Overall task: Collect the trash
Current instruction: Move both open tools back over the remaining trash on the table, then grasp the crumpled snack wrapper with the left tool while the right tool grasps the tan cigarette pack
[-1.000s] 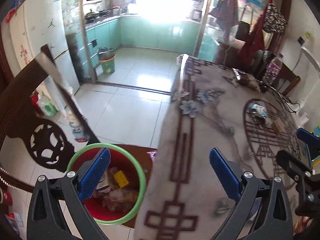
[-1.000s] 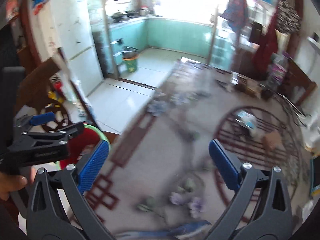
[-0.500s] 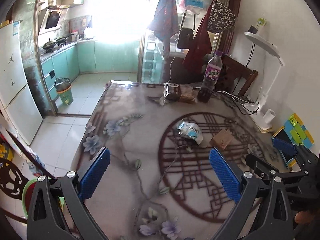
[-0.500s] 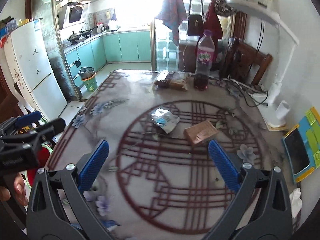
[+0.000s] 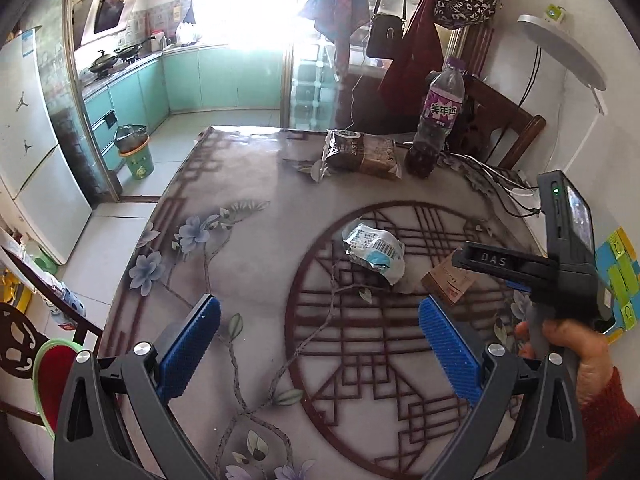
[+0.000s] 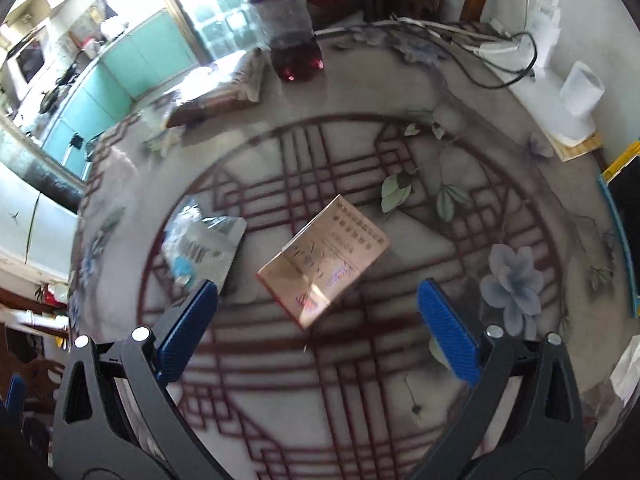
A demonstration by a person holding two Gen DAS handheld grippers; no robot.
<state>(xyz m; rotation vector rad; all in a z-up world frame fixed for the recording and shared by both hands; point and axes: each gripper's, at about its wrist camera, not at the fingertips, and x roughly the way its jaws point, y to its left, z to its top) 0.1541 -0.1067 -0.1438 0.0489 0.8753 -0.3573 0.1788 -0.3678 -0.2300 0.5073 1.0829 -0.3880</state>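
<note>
Your right gripper (image 6: 318,324) is spread wide, empty, just above the flat tan cardboard packet (image 6: 323,257). Left gripper (image 5: 320,346) is spread too. Crinkly silver-white wrapper (image 6: 200,246) lies left of the packet on the glossy floral tabletop (image 6: 400,380); purple-labelled plastic bottle (image 5: 438,118) stands far.

teal kitchen cabinets (image 5: 180,80) | white fridge (image 5: 28,128) | sunlit window (image 5: 244,0) | pale tiled floor (image 5: 116,228)

A crumpled white and blue wrapper (image 5: 374,249) lies on the patterned table. Just beside it, a flattened tan paper packet (image 6: 325,265) with red print is seen lying flat.
</note>
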